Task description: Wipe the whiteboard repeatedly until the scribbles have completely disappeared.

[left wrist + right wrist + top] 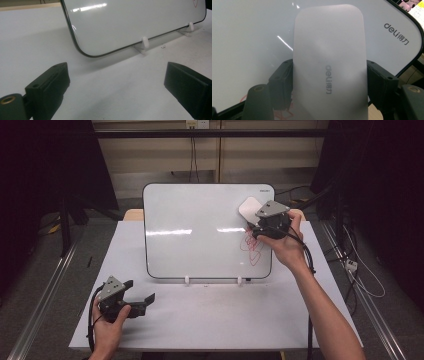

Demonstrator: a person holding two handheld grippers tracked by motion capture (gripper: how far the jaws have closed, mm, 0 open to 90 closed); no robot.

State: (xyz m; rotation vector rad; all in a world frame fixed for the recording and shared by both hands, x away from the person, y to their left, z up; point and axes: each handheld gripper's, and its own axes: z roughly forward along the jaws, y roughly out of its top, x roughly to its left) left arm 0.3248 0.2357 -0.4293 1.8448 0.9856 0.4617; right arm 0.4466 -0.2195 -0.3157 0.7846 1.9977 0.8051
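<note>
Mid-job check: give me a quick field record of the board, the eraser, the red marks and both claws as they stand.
whiteboard: propped on two white clips on the table
eraser: white, against the board's upper right
right claw: shut on the eraser's sides
red scribble: lower right of the board, below the eraser, not yet wiped
left claw: open, holding nothing, low over the table's near left

Two hand-held grippers, one low, one raised

Left black two-jaw gripper [142, 299] sits lower left, jaws spread; right black two-jaw gripper [257, 221], upper right, is clamped, forearm stretched from the bottom edge.
</note>
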